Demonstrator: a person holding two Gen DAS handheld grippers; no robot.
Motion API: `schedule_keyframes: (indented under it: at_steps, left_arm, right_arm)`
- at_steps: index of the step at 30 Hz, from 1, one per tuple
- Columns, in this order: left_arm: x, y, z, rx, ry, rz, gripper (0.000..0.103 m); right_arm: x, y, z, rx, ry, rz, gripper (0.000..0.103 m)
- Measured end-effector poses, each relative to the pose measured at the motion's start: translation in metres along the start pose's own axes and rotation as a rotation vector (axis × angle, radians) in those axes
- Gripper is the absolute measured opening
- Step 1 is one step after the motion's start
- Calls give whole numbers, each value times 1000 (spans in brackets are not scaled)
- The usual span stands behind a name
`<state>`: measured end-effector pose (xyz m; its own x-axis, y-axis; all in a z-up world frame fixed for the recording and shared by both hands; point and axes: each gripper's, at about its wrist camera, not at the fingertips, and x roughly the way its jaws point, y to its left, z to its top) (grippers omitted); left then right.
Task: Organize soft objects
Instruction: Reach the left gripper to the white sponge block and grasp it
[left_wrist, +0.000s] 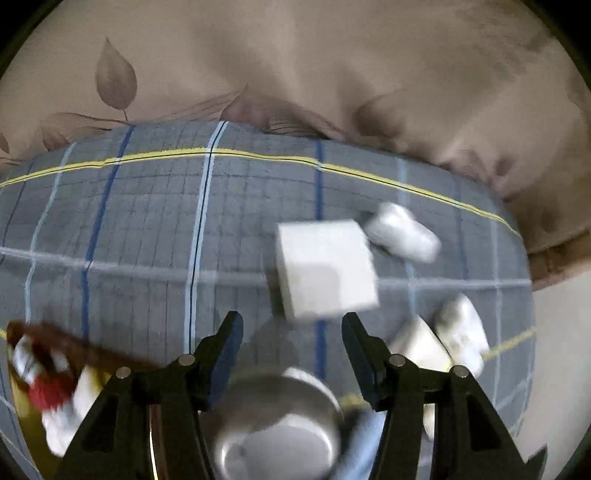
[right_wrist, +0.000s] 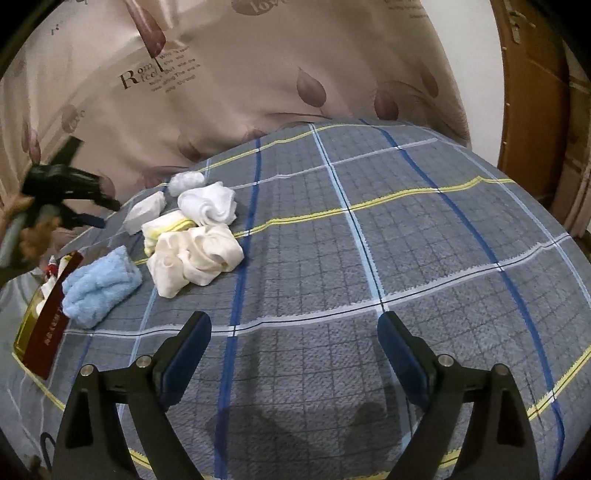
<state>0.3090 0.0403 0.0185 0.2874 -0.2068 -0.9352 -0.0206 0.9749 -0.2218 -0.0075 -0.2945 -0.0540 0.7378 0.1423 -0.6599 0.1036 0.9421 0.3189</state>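
My left gripper (left_wrist: 291, 325) is open and empty, just above a white folded cloth (left_wrist: 325, 269) on the grey plaid blanket (left_wrist: 147, 229); the view is blurred. A white bundle (left_wrist: 402, 230) lies behind it, two more (left_wrist: 461, 332) to its right. My right gripper (right_wrist: 293, 328) is open and empty over bare blanket (right_wrist: 424, 229). In the right wrist view a pile lies at the left: a light blue towel (right_wrist: 99, 286), a cream cloth (right_wrist: 199, 254), a white sock bundle (right_wrist: 208, 203), a yellow-striped piece (right_wrist: 162, 227), a white folded cloth (right_wrist: 144, 212). The left gripper (right_wrist: 99, 212) hovers beside the pile.
A beige leaf-print quilt (right_wrist: 221, 92) rises behind the blanket. A shiny metal bowl (left_wrist: 277, 428) sits under my left gripper. A dark red box with small items (right_wrist: 48, 321) lies at the blanket's left edge. A wooden door (right_wrist: 532, 92) stands at the right.
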Motion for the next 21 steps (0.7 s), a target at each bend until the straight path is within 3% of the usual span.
schedule_keyframes:
  at_steps: [4,9,11,16,21]
  left_arm:
    - [31,7,20,-51,31,-24,57]
    - [47,13,27,-144,39,-169,57]
    - [51,10,27,-158,60,-188,58]
    - [60,-12,29,-99,52,-121,77]
    - [71,-42,29,55,63,36,78]
  right_arm:
    - [-1,0,1,1,-7,23,90]
    - [-2,1,1,-4,-9,42,90]
    - [-2,1,1,-7,-10,49,90]
    - [-3,1,1,-6,-18,59,90]
    - [-4,1,1,-7,-21,63,90]
